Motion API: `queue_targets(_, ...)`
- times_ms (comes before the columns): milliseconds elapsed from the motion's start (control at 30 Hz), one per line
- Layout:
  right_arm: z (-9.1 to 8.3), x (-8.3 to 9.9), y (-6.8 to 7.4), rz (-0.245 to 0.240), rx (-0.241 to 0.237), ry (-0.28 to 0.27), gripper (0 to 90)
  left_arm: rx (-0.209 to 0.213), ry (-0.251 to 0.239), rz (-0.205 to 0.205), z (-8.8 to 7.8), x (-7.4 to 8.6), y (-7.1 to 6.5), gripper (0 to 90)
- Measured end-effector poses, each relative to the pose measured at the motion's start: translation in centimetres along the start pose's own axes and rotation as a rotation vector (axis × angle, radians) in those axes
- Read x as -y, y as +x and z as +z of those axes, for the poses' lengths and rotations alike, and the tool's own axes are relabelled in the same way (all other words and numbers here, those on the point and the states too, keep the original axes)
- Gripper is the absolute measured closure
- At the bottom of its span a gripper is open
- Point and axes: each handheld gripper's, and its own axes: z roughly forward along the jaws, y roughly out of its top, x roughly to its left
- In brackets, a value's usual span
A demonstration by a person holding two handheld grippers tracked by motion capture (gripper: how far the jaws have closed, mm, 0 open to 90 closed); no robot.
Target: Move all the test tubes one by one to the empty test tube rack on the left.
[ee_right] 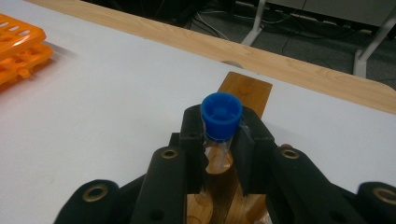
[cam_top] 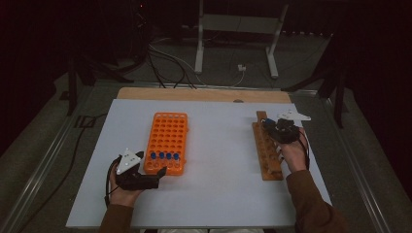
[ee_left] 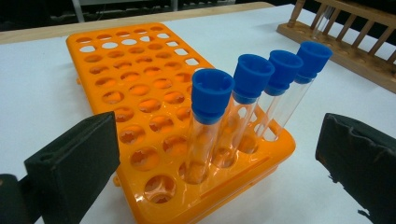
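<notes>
- In the high view the right gripper sits at the right of the frame over the far end of the wooden rack; the tube it holds is hidden there under the black gripper body and the hand.
- In the right gripper view the capped tube stands at the centre of the frame, its blue cap facing up; the jaws are clamped narrow on the clear glass just below the cap.
- The tube's long axis runs upright, cap on top; its lower part is cut off behind the jaws, so whether it rests in a rack hole cannot be told.
- The left gripper stands wide, holding nothing, its black pads at the lower left and lower right of its view.
- Between those pads the orange rack carries four blue-capped tubes in a row, upright and leaning slightly toward the upper right.
- The orange rack's near corner is cut off at the bottom edge of the frame.
</notes>
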Motion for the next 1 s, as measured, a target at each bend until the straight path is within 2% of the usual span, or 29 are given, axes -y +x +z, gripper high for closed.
queue_targets(133,0.5,0.0,-0.1,0.003,-0.002,0.020,74.9,0.002,0.000,0.001,0.0,0.0,0.0,0.7)
queue_targets(500,0.5,0.0,-0.2,0.023,-0.009,0.011,77.0,0.002,0.003,0.001,0.0,0.0,0.0,0.7)
queue_targets(1000,-0.8,-0.5,0.1,0.018,-0.008,-0.016,77.1,0.005,0.006,0.004,0.2,0.1,-0.1,0.8)
